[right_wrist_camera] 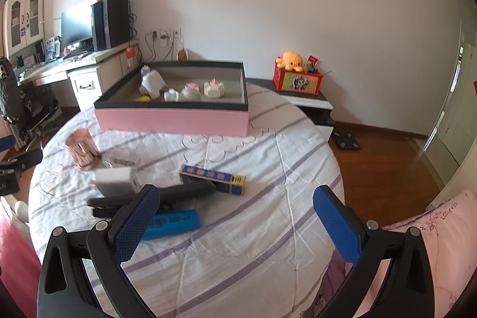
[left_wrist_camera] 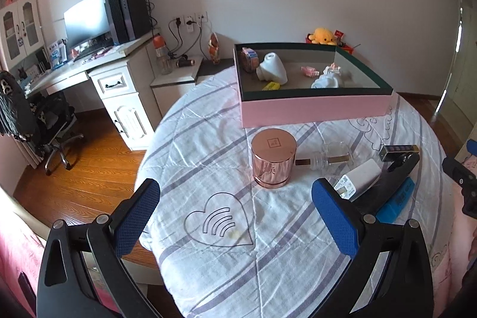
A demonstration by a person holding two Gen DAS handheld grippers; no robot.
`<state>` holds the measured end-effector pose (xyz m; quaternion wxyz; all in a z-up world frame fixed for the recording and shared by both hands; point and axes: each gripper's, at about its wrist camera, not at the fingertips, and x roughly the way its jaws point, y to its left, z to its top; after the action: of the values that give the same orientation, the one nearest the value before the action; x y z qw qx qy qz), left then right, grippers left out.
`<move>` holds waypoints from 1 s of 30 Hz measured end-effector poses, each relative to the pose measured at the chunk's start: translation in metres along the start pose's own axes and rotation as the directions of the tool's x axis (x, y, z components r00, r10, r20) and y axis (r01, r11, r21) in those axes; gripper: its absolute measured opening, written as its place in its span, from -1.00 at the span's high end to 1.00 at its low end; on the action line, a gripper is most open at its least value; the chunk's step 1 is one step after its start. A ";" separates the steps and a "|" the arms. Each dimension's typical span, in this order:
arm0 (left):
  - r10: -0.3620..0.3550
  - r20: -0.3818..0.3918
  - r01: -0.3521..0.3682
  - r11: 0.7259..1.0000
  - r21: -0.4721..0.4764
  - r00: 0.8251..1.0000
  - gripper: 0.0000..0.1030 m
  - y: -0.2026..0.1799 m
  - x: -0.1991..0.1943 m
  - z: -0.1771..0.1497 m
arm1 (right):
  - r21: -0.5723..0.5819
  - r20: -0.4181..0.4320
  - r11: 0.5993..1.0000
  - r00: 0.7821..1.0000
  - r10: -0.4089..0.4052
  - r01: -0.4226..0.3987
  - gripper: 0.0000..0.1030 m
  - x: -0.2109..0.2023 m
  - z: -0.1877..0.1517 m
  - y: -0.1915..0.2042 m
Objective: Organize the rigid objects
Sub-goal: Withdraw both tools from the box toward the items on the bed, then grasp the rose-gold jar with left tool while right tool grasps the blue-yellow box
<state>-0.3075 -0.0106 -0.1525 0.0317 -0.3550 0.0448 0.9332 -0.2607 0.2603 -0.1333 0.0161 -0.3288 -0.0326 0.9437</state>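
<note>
You're working over the round table (left_wrist_camera: pixel 208 157), quilted cover on it. The pink box (left_wrist_camera: pixel 313 109) is sitting at the far side, white figurines (left_wrist_camera: pixel 272 70) lying inside it. Nearer you than the box, the rose-gold canister (left_wrist_camera: pixel 272 158) is standing upright, a clear bottle (left_wrist_camera: pixel 325 158) lying just beside it. Further from the box, the white charger (right_wrist_camera: pixel 114 181), black case (right_wrist_camera: pixel 167 194), blue-and-gold box (right_wrist_camera: pixel 213 179) and flat blue pack (right_wrist_camera: pixel 173 224) are clustering together. Your left gripper (left_wrist_camera: pixel 235 213) is hovering wide apart, gripping nothing. Your right gripper (right_wrist_camera: pixel 235 216) is also spread wide, its left pad (right_wrist_camera: pixel 135 224) overlapping the blue pack.
</note>
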 end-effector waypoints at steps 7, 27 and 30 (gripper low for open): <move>-0.028 -0.063 0.028 1.000 0.002 0.998 -1.00 -0.014 0.044 0.005 | 0.014 -0.060 1.000 0.998 -0.006 0.006 -1.00 0.030 -0.009 -0.010; -0.087 -0.092 0.093 0.994 0.063 0.992 0.08 -0.025 0.090 0.019 | 0.041 -0.109 0.999 0.994 -0.005 0.009 -1.00 0.071 -0.005 -0.025; -0.079 -0.093 0.085 0.994 0.064 0.993 0.08 -0.020 0.085 0.016 | 0.039 -0.111 0.999 0.994 -0.002 0.006 -1.00 0.070 -0.005 -0.024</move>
<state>-0.3796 0.0136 -0.1978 0.0799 -0.3971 0.0633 0.9121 -0.3123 0.2883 -0.1791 0.0262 -0.3803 -0.0135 0.9244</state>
